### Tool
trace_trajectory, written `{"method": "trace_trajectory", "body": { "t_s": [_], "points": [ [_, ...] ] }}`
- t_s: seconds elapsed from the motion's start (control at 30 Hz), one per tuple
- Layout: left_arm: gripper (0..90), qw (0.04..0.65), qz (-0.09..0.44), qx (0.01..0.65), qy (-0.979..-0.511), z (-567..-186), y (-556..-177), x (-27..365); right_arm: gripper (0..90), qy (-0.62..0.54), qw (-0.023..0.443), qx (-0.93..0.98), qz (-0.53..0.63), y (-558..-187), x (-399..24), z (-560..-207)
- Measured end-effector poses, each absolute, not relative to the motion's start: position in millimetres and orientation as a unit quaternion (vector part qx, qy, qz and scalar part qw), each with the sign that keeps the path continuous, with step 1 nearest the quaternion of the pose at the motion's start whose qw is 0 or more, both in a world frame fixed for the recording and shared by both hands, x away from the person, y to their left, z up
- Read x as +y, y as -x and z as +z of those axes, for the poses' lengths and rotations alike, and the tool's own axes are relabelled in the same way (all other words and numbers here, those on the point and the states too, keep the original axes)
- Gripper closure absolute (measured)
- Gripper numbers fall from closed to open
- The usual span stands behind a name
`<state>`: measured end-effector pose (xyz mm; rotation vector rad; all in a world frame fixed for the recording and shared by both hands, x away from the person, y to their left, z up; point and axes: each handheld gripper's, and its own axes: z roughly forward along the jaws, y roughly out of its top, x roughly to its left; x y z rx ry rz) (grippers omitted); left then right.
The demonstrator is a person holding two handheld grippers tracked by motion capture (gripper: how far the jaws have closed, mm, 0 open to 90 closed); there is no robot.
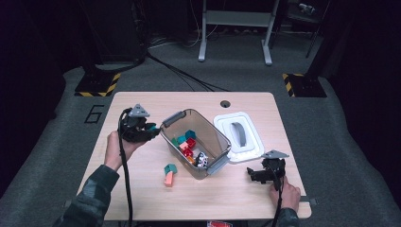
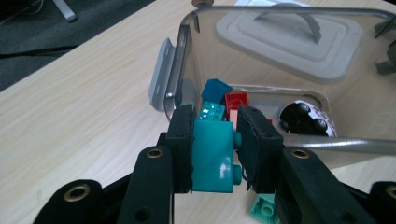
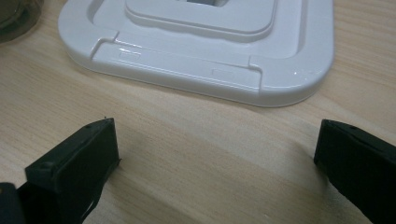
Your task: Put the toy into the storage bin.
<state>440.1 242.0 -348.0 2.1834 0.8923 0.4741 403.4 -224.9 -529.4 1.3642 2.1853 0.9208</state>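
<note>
Standing on grey carpet [image 1: 331, 123], wooden table [image 1: 142, 101] carries bin [image 1: 215, 135].

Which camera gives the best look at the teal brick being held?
The left gripper view: the teal brick sits close up, clamped between the left gripper jaws before the clear bin. In the high view it is a tiny teal speck.
</note>
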Motion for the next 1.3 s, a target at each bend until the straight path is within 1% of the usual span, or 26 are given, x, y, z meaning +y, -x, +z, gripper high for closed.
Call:
{"method": "trace_trajectory", "body": {
  "t_s": [0.3, 0.5, 0.53, 0.7, 1.07, 1.3],
  "points": [
    [67.3, 0.365, 0.185, 0.334, -0.849, -342.0, -451.4, 219.3, 0.0, -0.488, 0.202, 0.782, 0.330, -403.5, -224.9, -529.5],
    [67.4, 0.363, 0.169, 0.327, -0.856, -348.8, -459.3, 201.4, 0.0, -0.488, 0.200, 0.784, 0.328, -403.5, -225.1, -529.1],
    [67.3, 0.364, 0.157, 0.329, -0.857, -353.5, -461.5, 195.1, 0.0, -0.488, 0.202, 0.782, 0.330, -403.6, -224.9, -529.5],
    [67.3, 0.356, 0.140, 0.326, -0.865, -363.9, -464.9, 182.9, 0.0, -0.488, 0.200, 0.783, 0.329, -403.5, -225.1, -529.2],
    [67.3, 0.333, 0.097, 0.346, -0.872, -388.5, -470.0, 178.4, 0.0, -0.488, 0.200, 0.784, 0.329, -403.5, -225.1, -529.2],
    [66.8, 0.325, 0.090, 0.351, -0.873, -390.3, -470.8, 182.5, 0.0, -0.488, 0.201, 0.783, 0.329, -403.5, -225.0, -529.3]
  ]
}}
